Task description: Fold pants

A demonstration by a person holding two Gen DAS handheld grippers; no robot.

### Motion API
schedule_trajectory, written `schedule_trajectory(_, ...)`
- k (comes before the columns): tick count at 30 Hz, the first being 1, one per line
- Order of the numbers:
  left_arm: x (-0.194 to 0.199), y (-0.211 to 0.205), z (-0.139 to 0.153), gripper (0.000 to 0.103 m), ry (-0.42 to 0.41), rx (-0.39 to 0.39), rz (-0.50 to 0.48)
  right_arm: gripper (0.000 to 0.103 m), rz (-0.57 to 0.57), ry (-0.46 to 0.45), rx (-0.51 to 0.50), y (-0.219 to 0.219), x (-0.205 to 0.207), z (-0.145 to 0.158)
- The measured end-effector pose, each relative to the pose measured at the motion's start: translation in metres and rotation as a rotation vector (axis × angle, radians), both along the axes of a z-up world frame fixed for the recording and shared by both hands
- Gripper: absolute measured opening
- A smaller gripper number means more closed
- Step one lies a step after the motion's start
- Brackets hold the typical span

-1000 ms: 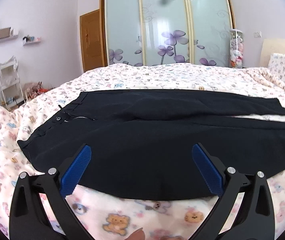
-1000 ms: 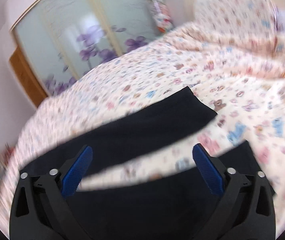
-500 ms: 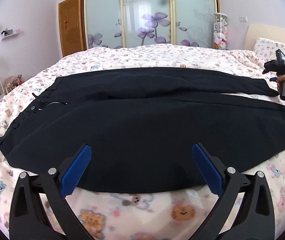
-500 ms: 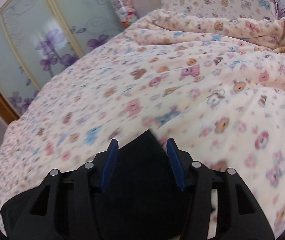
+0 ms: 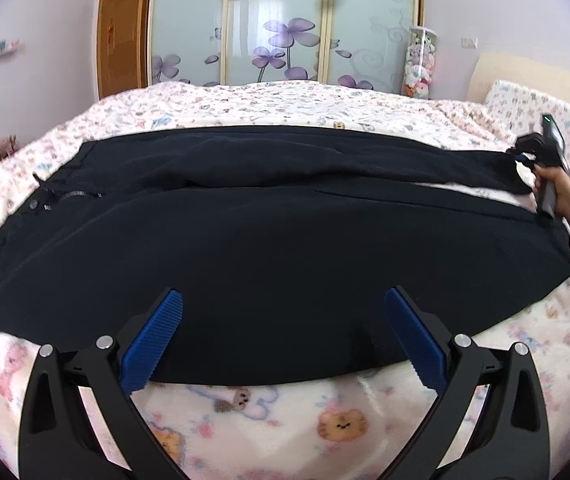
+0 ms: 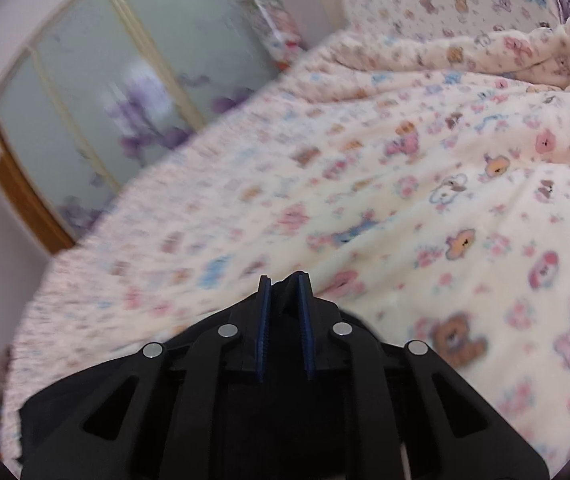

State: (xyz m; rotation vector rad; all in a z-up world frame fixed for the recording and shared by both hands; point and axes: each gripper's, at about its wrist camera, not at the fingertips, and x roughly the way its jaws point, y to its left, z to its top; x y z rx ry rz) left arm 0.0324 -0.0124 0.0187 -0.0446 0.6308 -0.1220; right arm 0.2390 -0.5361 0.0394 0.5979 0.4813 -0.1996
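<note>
Black pants (image 5: pixel 269 240) lie flat across the bed, waistband with button and zip at the left, legs running right. My left gripper (image 5: pixel 283 308) hovers open over the near edge of the near leg, nothing between its blue pads. At the far right a hand (image 5: pixel 561 192) holds my right gripper (image 5: pixel 525 154) at the end of the far leg. In the right wrist view the right gripper (image 6: pixel 285 280) has its jaws closing, and the black leg end (image 6: pixel 285 300) sits pinched between the blue pads.
A cream blanket (image 5: pixel 245 412) with cartoon animals covers the bed. Behind it stand a glass wardrobe with purple flowers (image 5: pixel 285 20), a wooden door (image 5: pixel 119 36) and a tall jar of plush toys (image 5: pixel 419 64). A pillow (image 5: pixel 533 108) lies at the right.
The right gripper swept to the far leg's end and went from wide open to nearly shut around the cloth. The left gripper tipped downward and stayed open.
</note>
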Motion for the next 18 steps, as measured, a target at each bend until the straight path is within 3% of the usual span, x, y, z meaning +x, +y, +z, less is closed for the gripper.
schedule_trajectory(6, 0.001, 0.026, 0.002, 0.101, -0.002, -0.166, 0.025, 0.006, 0.175, -0.145, -0.006, 0.037, -0.089, 0.032)
schedule_trajectory(8, -0.003, 0.036, 0.006, 0.101, -0.023, -0.214, 0.063, 0.005, 0.217, -0.170, 0.012, 0.046, -0.127, 0.032)
schedule_trajectory(12, -0.016, 0.066, 0.033, 0.101, -0.113, -0.385, 0.167, 0.003, 0.269, -0.190, 0.070, 0.059, -0.191, 0.022)
schedule_trajectory(14, -0.007, 0.072, 0.053, 0.101, -0.129, -0.384, 0.174, 0.003, 0.287, -0.188, 0.084, 0.066, -0.219, 0.015)
schedule_trajectory(18, 0.044, 0.063, 0.095, 0.101, -0.097, -0.270, 0.065, 0.003, 0.290, -0.205, 0.095, 0.074, -0.255, -0.006)
